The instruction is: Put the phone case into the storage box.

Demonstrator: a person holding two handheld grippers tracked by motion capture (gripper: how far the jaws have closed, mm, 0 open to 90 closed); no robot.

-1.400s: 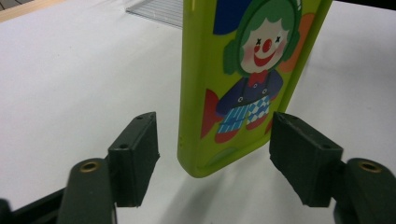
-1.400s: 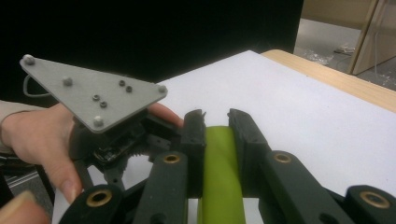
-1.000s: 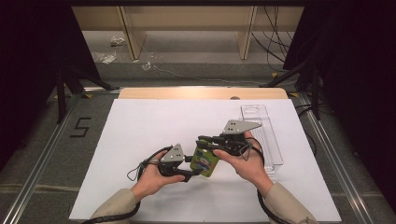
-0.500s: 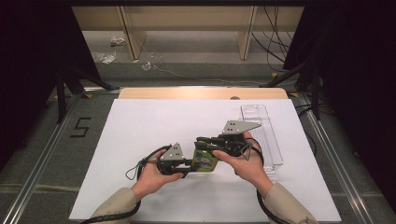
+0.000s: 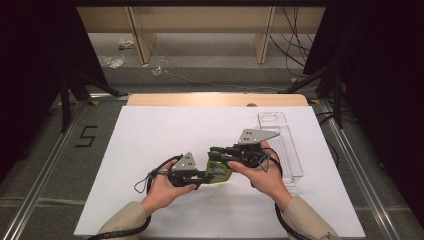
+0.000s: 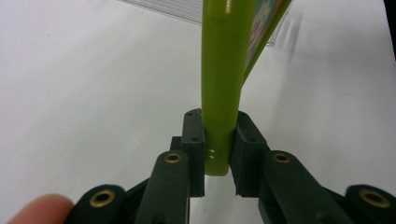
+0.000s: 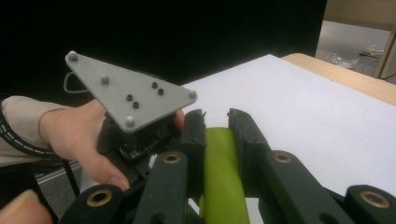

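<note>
Both tools pinch one green packet [image 5: 218, 171], held above the worktop [image 5: 150, 145] near its front edge. The left tool [image 5: 200, 175], whose jaws have just been closing, clamps one end; the right tool [image 5: 216, 154] clamps the other. A clear tray [image 5: 287, 145] lies by the right edge.

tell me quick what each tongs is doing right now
Left tongs: just closed on one edge of the flat lime-green plastic packet.
Right tongs: shut on the same packet.

Clear plastic tray [image 5: 283, 145] on white table sheet [image 5: 150, 140], right side.
</note>
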